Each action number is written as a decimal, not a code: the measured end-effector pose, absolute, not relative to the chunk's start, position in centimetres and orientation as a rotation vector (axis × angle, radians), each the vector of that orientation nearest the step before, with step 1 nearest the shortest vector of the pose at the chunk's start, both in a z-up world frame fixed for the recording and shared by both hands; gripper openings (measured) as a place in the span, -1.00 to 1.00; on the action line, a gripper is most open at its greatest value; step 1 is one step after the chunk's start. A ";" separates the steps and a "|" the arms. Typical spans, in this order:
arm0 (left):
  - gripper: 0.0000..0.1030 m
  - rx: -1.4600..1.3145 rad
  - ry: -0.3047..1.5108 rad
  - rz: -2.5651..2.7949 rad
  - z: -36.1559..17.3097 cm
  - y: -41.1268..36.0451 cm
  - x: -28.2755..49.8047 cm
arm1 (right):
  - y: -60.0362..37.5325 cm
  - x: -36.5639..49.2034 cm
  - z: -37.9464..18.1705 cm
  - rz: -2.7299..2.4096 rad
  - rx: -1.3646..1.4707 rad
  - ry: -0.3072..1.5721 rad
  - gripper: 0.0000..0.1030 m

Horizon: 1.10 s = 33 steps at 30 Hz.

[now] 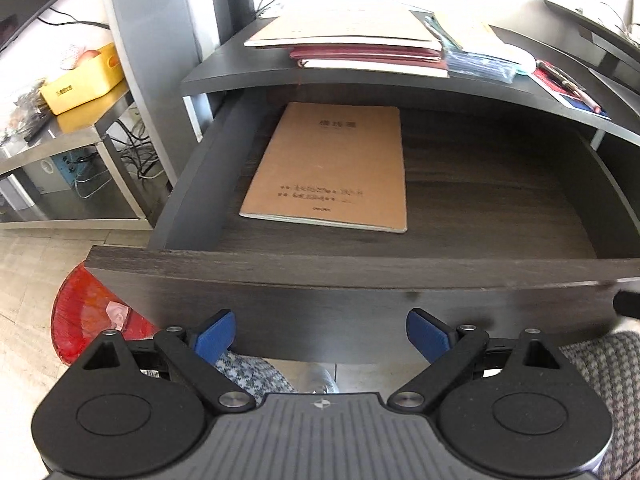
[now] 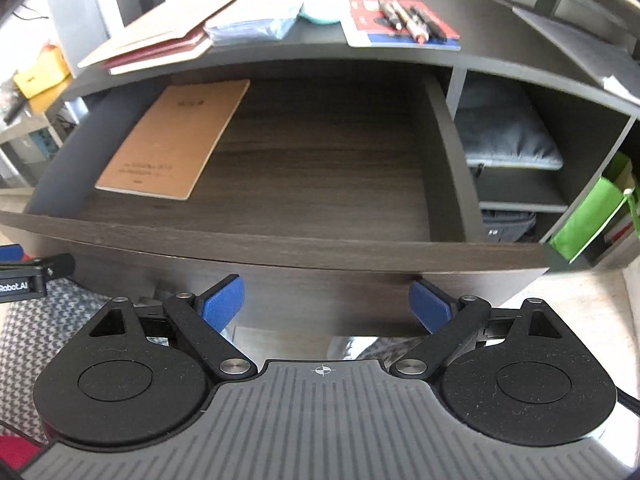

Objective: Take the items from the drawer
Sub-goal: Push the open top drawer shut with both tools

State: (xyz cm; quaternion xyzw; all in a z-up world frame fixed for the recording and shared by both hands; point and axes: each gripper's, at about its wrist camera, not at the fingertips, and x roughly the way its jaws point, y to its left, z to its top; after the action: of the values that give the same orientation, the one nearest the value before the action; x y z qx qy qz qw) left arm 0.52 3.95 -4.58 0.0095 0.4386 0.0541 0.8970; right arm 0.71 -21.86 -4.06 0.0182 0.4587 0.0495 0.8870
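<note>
**One notebook left in the open drawer**

Both our hand-held grippers, left (image 1: 320, 334) and right (image 2: 326, 304), are spread wide and hold nothing, hanging just outside the drawer (image 1: 360, 276) front. The brown notebook (image 1: 332, 168) lies flat ahead of the left one, toward the drawer's left wall. Flat on the wood, it gives our fingers little edge, so they may slide over the cover or scrape the drawer floor. Above, the dark tabletop (image 2: 480, 62) carries books and pens.
</note>
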 end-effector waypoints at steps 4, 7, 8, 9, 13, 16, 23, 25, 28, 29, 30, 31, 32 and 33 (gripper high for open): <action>0.81 0.021 0.916 0.109 -4.7 3.9 1.0 | -22.1 1.3 -4.3 0.089 0.074 0.959 0.82; 0.81 0.024 0.918 0.112 -4.7 3.8 1.3 | -22.2 1.7 -4.3 0.080 0.107 0.967 0.82; 0.81 0.024 0.918 0.113 -4.7 3.7 1.5 | -22.1 1.8 -4.3 0.076 0.102 0.966 0.82; 0.81 0.024 0.918 0.113 -4.7 3.8 1.6 | -22.0 1.9 -4.3 0.070 0.095 0.962 0.82; 0.81 0.008 0.921 0.114 -4.7 3.9 2.5 | -21.3 2.4 -4.3 0.048 0.054 0.934 0.82; 0.81 0.002 0.917 0.113 -4.7 4.0 3.4 | -21.1 3.3 -4.3 0.043 0.047 0.926 0.82; 0.81 0.002 0.907 0.111 -4.8 4.1 6.1 | -20.6 5.9 -4.4 0.033 0.027 0.904 0.81; 0.82 0.005 0.905 0.109 -4.8 4.0 7.1 | -20.5 6.9 -4.4 0.033 0.030 0.901 0.81; 0.82 0.001 0.903 0.108 -4.8 4.0 8.6 | -20.4 8.3 -4.5 0.031 0.026 0.890 0.81; 0.82 -0.001 0.901 0.108 -4.9 4.0 9.1 | -20.4 8.7 -4.5 0.030 0.026 0.886 0.81; 0.82 -0.003 0.900 0.107 -4.9 4.0 9.6 | -20.4 9.2 -4.6 0.029 0.024 0.880 0.81; 0.83 -0.007 0.900 0.107 -5.0 4.0 10.1 | -20.4 9.7 -4.6 0.029 0.023 0.875 0.81; 0.83 -0.013 0.902 0.107 -5.0 4.1 10.6 | -20.4 10.2 -4.7 0.028 0.021 0.869 0.81; 0.83 -0.019 0.904 0.107 -5.1 4.1 11.2 | -20.5 10.8 -4.7 0.028 0.022 0.864 0.81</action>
State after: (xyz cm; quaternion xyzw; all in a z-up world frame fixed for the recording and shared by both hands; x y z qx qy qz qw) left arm 11.17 4.08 -5.06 -0.0094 0.4367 0.0515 0.8981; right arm 10.76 -20.47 -4.75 0.0108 0.4185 0.0134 0.9080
